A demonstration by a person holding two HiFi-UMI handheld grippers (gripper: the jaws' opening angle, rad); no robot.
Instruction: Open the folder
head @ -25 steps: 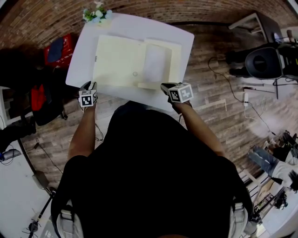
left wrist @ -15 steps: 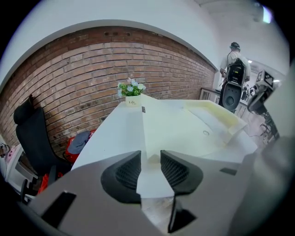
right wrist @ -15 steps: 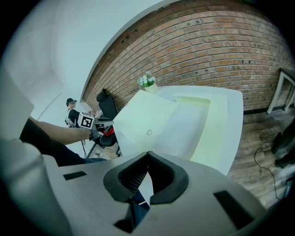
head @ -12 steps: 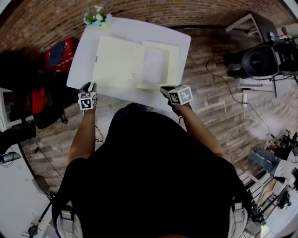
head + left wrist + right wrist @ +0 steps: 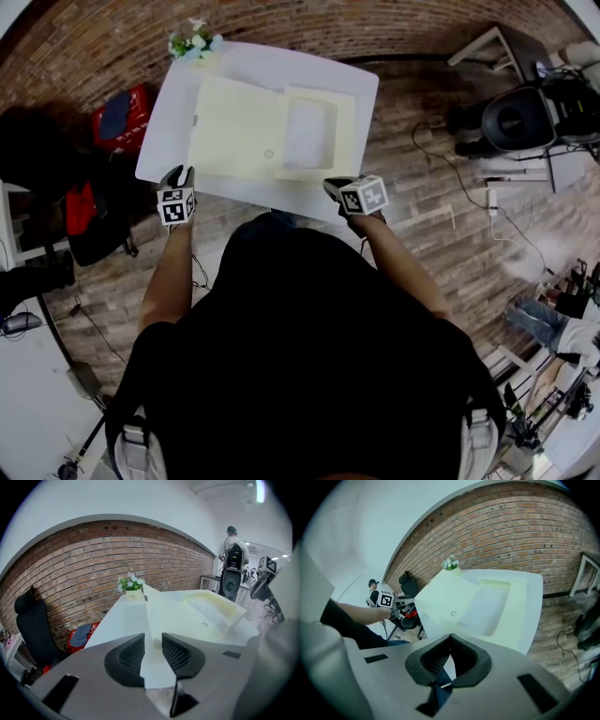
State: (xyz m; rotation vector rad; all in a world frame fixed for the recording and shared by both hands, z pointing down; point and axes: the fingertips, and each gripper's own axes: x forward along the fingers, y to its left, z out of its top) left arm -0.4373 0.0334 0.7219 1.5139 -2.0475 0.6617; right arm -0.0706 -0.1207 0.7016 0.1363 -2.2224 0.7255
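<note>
- The folder [image 5: 239, 127] is thin, pale yellow card. It lies open and flat on a smooth white table [image 5: 272, 61] with round corners.
- Its left half is a plain sheet with a small round ring [image 5: 269, 154] on it. Its right half has a box-shaped pocket [image 5: 311, 131] with raised walls.
- The left gripper [image 5: 176, 175] is dark grey with curved jaws. Its pads [image 5: 131, 654] have a mesh pattern. A cube [image 5: 176, 203] with black and white squares sits on it.
- Its jaws are partly open and have just been closing a little. The near left corner of the folder shows in the gap between them. The pads do not seem to press on it.
- The rest of the folder stretches away in front of this gripper and off to its right.
- The right gripper [image 5: 334, 185] has its jaw tips touching, so it is closed. It holds nothing.
- The folder lies just past its tips, ahead and a bit to its left.
- Small white flowers [image 5: 194, 39] stand at the far table corner, well past the left gripper.
- A rough red brick wall [image 5: 79, 569] stands beyond the table.
</note>
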